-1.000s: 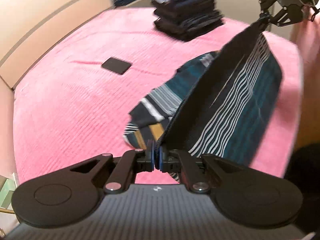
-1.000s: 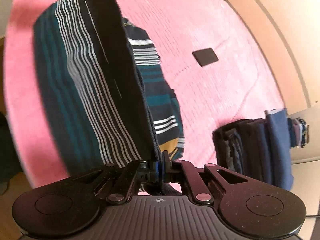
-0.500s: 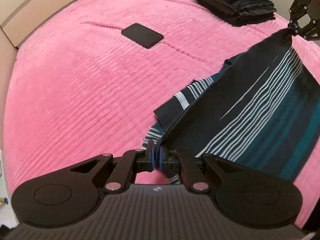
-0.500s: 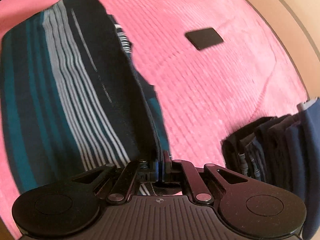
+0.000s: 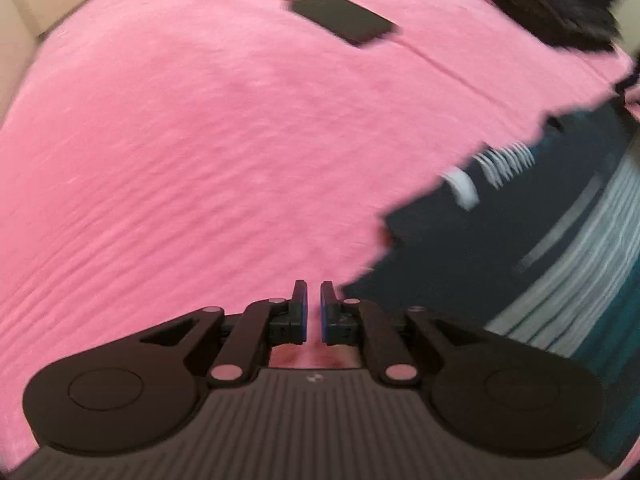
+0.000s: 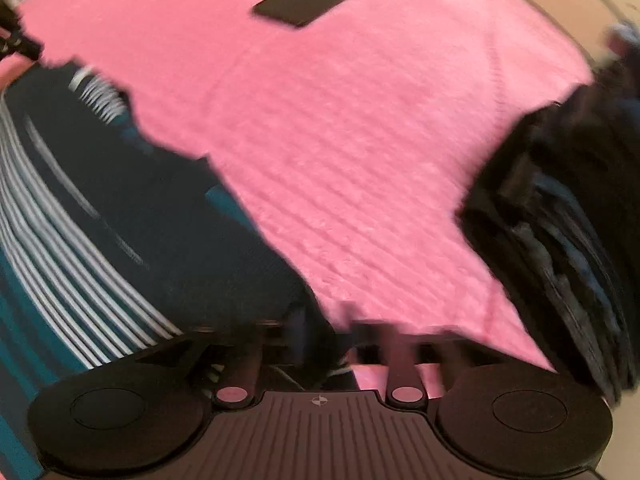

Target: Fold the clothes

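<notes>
Right gripper (image 6: pixel 320 332) blurred, striped garment (image 6: pixel 80 220) covering its jaws

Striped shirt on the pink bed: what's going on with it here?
A person with a pair of tongs in each hand is folding clothes. The striped shirt lies on the pink bedspread. The left tongs are open and empty beside it. The right tongs are too blurred to judge. A stack of folded clothes sits nearby.

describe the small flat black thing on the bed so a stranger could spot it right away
Start at the pink bedspread. Towards its far side, apart from the striped garment and the dark stack of folded clothes, lies a thin black rectangle. It alone is flat, plain and hard-edged.
</notes>
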Tool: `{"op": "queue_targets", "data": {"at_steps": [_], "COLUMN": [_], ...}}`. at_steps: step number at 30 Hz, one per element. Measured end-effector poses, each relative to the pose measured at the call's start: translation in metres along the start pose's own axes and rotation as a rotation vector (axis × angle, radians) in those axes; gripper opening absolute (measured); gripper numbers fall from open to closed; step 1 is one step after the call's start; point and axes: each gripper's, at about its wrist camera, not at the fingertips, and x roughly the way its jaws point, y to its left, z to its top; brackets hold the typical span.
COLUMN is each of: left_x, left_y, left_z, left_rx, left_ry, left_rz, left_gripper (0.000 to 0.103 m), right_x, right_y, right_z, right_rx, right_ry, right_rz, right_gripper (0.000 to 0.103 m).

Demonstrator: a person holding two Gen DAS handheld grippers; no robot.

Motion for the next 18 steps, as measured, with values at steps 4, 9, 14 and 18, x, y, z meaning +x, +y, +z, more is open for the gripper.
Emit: {"op": "queue_targets", "data": {"at_steps": [4,9,14,18], "left_x": [-0.022,-0.015,0.004,0.013], "left_y": [0.023,0.014,0.003,0.006], "left_z": [-0.003,-0.012,-0.017,-0.018], "left_rx": [-0.136,-0.199,-0.245,-0.291], "left_ry": [-0.037,-0.018,0.014,0.016], "left_rz": [-0.046,-0.146,-0.214,-0.214], "left_gripper": [0.008,0.024,0.03,0.029], "right_x": [-0.03,-0.028,-0.003,0.012], "right_y": [-0.016,-0.028,-0.034,-0.042], "right_z": [-0.014,-0.034,-0.037,-0.039], "right_rx": [0.203,0.419,0.531,0.614], "right_ry": [-0.083,-0.089,-0.068,-0.043], "right_rz": [0.036,0.163,0.224,0.267], "right_gripper": [0.089,0.089,0.081,0.06]}}
